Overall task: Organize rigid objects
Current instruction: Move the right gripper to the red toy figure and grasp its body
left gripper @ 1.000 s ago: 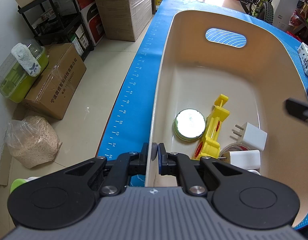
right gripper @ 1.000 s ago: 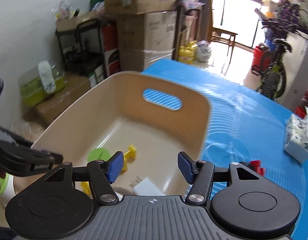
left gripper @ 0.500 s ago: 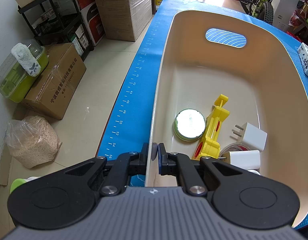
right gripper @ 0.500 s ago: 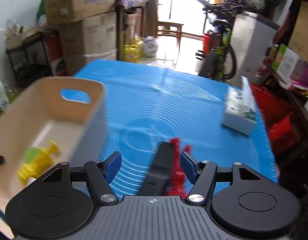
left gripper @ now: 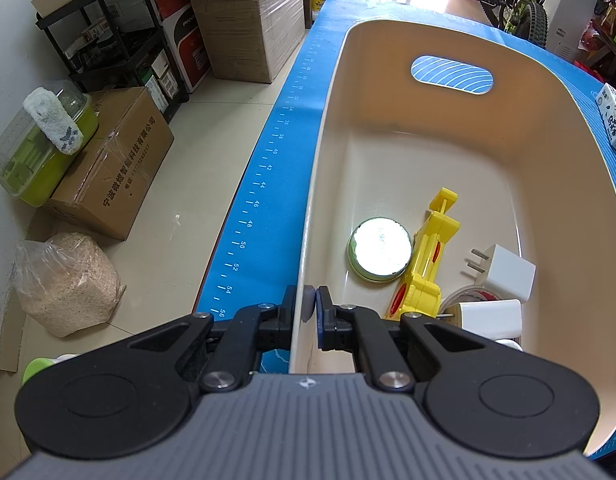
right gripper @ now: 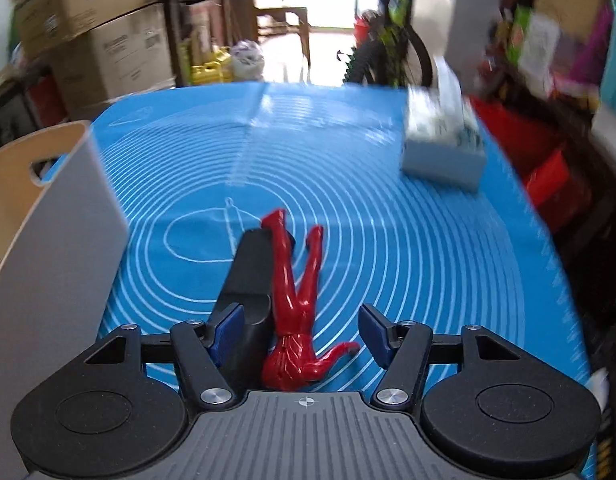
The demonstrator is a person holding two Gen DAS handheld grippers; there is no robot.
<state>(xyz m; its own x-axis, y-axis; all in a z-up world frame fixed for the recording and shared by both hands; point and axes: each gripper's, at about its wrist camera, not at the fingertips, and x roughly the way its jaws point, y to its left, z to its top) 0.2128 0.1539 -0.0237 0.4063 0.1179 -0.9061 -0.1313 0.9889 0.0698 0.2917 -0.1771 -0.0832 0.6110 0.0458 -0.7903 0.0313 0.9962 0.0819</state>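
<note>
Since a second ago, the right gripper (right gripper: pixel 301 330) has swung away from above the cream plastic bin (right gripper: pixel 47 216) and come down over the blue silicone mat with white concentric rings (right gripper: pixel 388 240); the left gripper (left gripper: pixel 311 314) has not moved.

Between the right gripper's blue-padded fingers, two things lie on the mat: a glossy red plastic humanoid figurine (right gripper: pixel 297 312), legs pointing away from the camera, and a black oblong device (right gripper: pixel 247 296) touching its left side. The jaws stand about halfway apart and are closing. The left pad sits right against the black device, though whether it presses on it cannot be told; the right pad is clear of the figurine's outstretched arm. The bin's grey outer wall stands to the left of this gripper, and a blurred white tissue box (right gripper: pixel 442 148) lies well ahead to the right.

The left gripper's jaws are pinched on the bin's near-left rim, one finger outside, one inside. Ahead and to its right, on the bin floor, lie a round green-rimmed tin with a shiny lid (left gripper: pixel 380 254), a yellow plastic toy with red parts (left gripper: pixel 428 264), two white plug adapters (left gripper: pixel 504 276), and a roll of tape (left gripper: pixel 460 296) partly hidden beneath them.
</note>
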